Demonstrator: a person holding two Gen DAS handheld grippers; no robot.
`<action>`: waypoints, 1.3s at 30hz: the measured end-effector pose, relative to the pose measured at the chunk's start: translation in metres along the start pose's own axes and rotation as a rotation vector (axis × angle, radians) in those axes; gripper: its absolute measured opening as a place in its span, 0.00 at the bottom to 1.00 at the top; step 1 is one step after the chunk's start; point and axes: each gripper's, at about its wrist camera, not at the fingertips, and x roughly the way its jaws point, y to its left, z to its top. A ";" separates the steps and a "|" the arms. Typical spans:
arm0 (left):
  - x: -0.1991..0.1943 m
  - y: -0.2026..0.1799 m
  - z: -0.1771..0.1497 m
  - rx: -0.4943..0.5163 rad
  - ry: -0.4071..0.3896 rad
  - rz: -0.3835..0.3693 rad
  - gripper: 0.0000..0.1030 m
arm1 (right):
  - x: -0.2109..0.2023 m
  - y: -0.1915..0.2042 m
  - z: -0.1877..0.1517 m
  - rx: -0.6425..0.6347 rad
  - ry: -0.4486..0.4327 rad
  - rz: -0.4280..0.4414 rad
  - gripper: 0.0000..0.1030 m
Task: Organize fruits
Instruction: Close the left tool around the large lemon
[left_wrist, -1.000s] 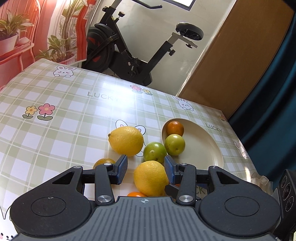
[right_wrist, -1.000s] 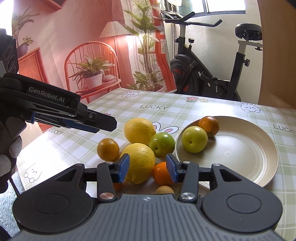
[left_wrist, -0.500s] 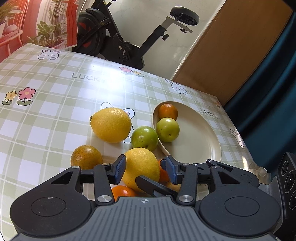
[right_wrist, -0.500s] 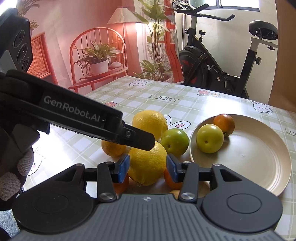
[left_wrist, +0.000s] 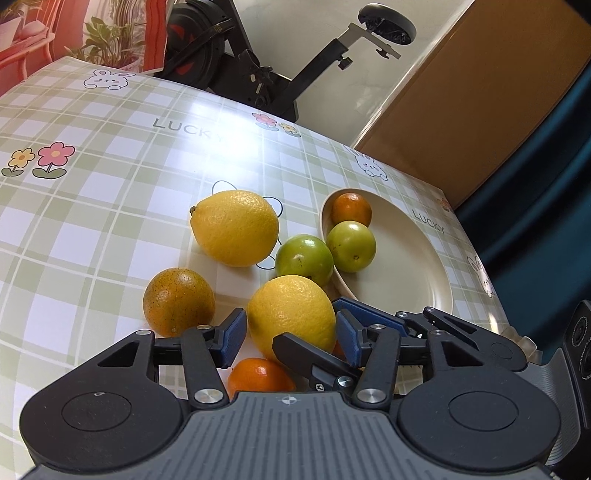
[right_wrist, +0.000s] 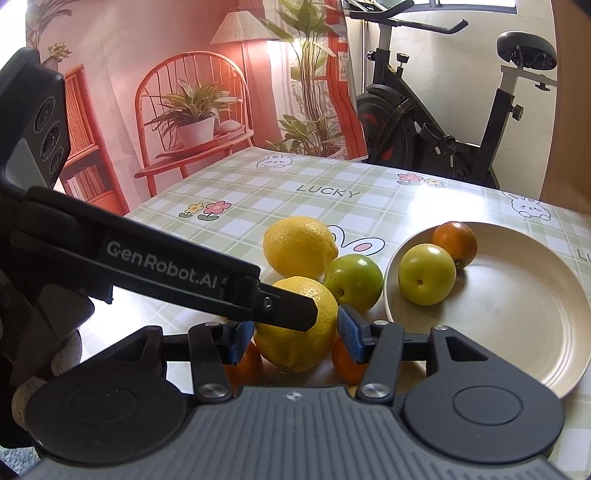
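A near lemon (left_wrist: 291, 314) lies on the checked tablecloth, between the fingers of both grippers. My left gripper (left_wrist: 290, 334) straddles it with jaws opening, and a thin gap shows at the left pad. My right gripper (right_wrist: 295, 334) also brackets the lemon (right_wrist: 295, 325), jaws opening; its left pad is hidden behind the left gripper's finger (right_wrist: 288, 310). A second lemon (left_wrist: 236, 227) and a green fruit (left_wrist: 304, 258) lie beyond. The cream plate (left_wrist: 417, 266) holds a green fruit (left_wrist: 351, 245) and an orange (left_wrist: 351, 208).
A speckled orange (left_wrist: 179, 301) sits left of the near lemon, and small oranges (left_wrist: 258, 374) (right_wrist: 345, 363) lie under the grippers. An exercise bike (right_wrist: 424, 122) stands behind the table. The table's right edge runs just past the plate (right_wrist: 517, 302).
The left gripper has come down and forward over the near lemon, its finger now reaching across it in the right wrist view. Both pairs of jaws have widened.
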 end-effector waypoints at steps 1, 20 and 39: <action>0.001 0.000 0.000 0.000 0.001 0.000 0.56 | 0.000 0.000 0.000 0.001 0.001 0.002 0.53; -0.005 0.009 -0.004 -0.046 -0.031 0.005 0.61 | 0.001 -0.001 -0.001 0.004 0.004 0.014 0.52; 0.007 0.009 -0.004 -0.048 -0.001 0.002 0.57 | 0.011 0.008 -0.001 -0.012 0.017 -0.009 0.56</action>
